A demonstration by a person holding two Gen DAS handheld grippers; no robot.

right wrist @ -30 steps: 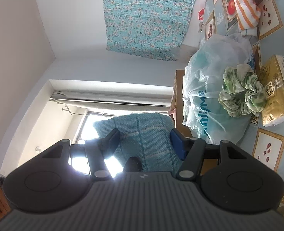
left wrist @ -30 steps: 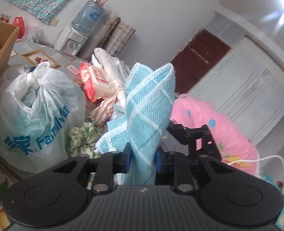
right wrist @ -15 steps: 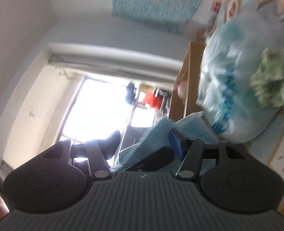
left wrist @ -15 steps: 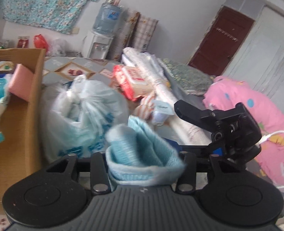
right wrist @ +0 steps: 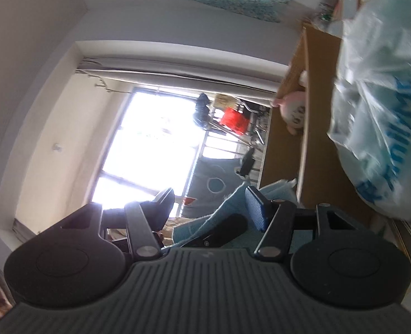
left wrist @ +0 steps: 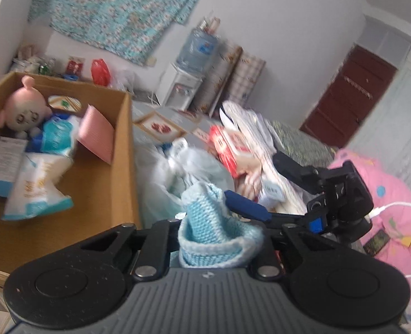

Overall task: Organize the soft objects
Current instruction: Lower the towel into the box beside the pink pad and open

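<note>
A light blue knitted cloth [left wrist: 216, 231] is folded over and bunched between the fingers of my left gripper [left wrist: 219, 222], which is shut on it. Its own fingertips are hidden by the cloth. My right gripper [right wrist: 209, 204] is open; its blue-padded finger [right wrist: 257, 206] lies against the same cloth [right wrist: 205, 222] and also shows in the left wrist view [left wrist: 247, 206]. An open cardboard box [left wrist: 105, 183] to the left holds a pink plush doll [left wrist: 24, 111], a pink sponge [left wrist: 95, 136] and soft packs.
A white plastic bag [left wrist: 177, 172] with blue print sits right of the box, also in the right wrist view [right wrist: 386, 111]. Red tissue packs [left wrist: 227, 144], rolled fabric and a pink quilt [left wrist: 394, 208] lie further right. A water dispenser [left wrist: 188, 78] stands by the wall.
The cloth went from hanging upright in my left gripper to folded over and bunched low. My left gripper swung left toward the box. My right gripper stayed open, moving beside the cloth.
</note>
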